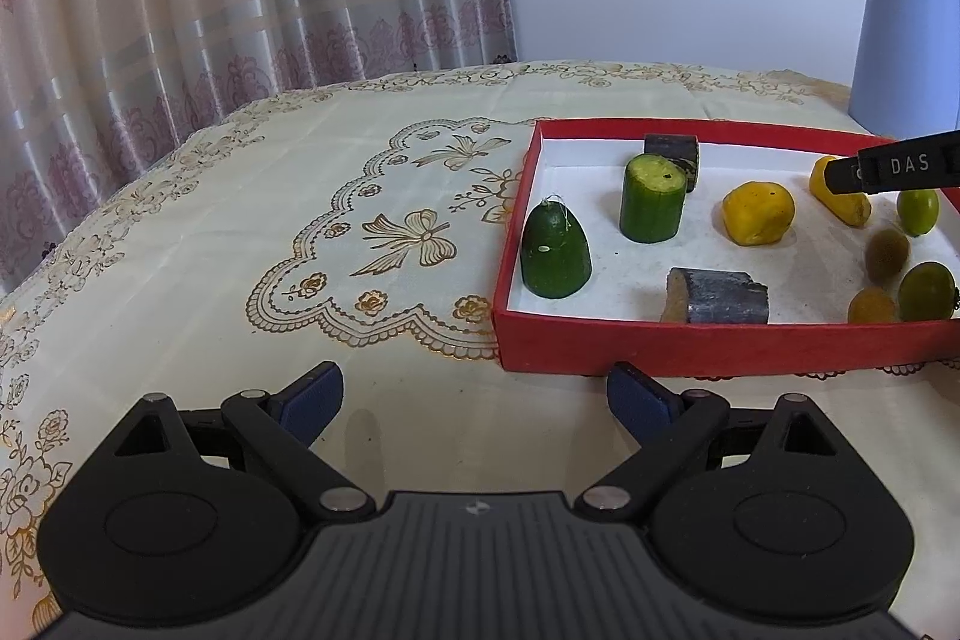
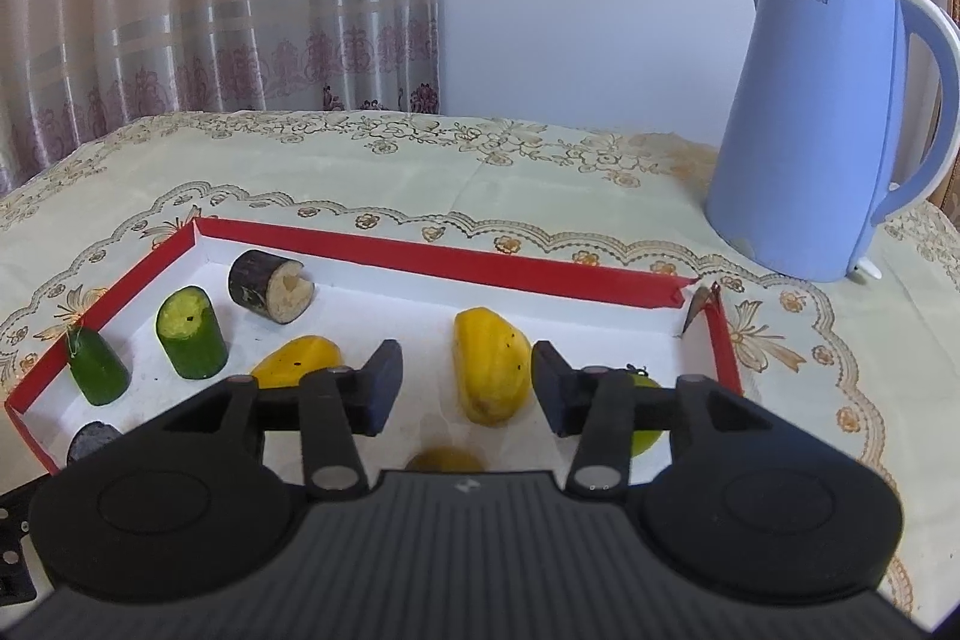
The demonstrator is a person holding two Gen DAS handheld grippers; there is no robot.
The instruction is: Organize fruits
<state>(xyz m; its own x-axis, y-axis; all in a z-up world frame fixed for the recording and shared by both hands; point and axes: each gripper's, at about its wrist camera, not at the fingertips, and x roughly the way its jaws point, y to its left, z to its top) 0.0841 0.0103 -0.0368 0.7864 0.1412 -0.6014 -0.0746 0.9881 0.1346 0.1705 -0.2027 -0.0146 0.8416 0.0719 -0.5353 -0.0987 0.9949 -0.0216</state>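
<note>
Fruits: all lie inside the red box (image 1: 690, 349), which sits on the table (image 1: 300, 196) toward its far right corner, near the blue kettle (image 2: 810, 130).

Your left view alone shows two brown fuzzy fruits (image 1: 887, 253) and two green round fruits (image 1: 927, 291) at the box's right end. Your right view alone shows the kettle whole.

Right gripper (image 2: 465, 388): jaws part-way apart, a yellow fruit (image 2: 492, 370) between them, pads not pressing it.

Left gripper (image 1: 474, 397): jaws wide apart, nothing between, over bare cloth beside the box.
</note>
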